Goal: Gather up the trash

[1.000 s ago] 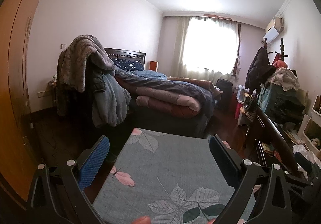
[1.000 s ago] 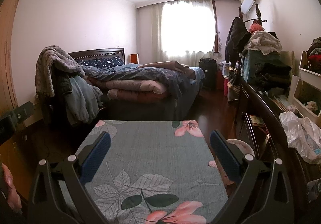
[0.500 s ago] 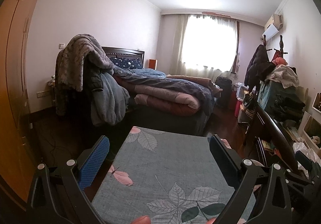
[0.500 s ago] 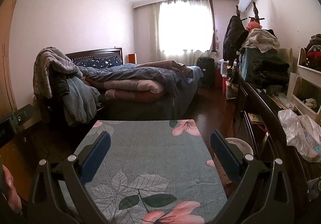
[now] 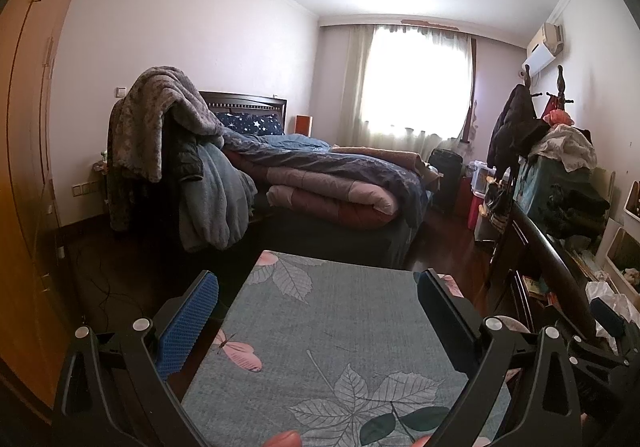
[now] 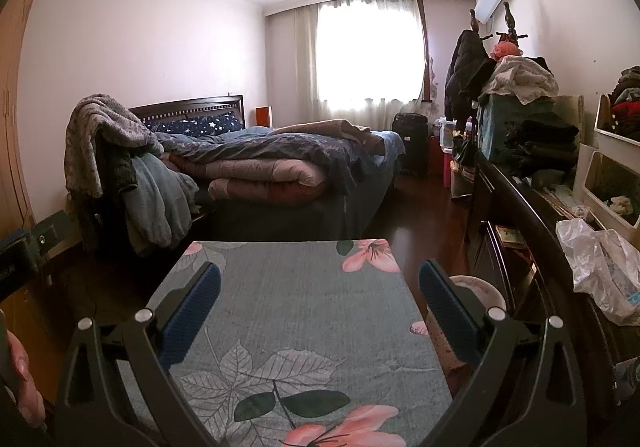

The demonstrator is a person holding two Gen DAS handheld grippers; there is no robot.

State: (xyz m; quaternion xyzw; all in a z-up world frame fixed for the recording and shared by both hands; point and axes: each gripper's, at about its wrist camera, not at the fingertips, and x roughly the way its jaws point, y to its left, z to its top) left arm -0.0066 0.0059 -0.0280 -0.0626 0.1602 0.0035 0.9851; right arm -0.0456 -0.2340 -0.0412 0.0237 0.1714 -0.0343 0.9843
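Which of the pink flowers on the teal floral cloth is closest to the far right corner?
The pink flower printed at the far right corner of the teal floral cloth; the other large pink flower lies at the near edge.

No words, numbers or signs can be read anywhere in the room. The plastic bag (image 6: pixel 600 271) on the right has some blue print on it. That print is too blurry to read.

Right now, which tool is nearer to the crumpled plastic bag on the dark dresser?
Right. The right tool hangs open over the floral cloth, with the plastic bag close on its right. The left tool sits further left; the bag shows only at its view's far right edge.
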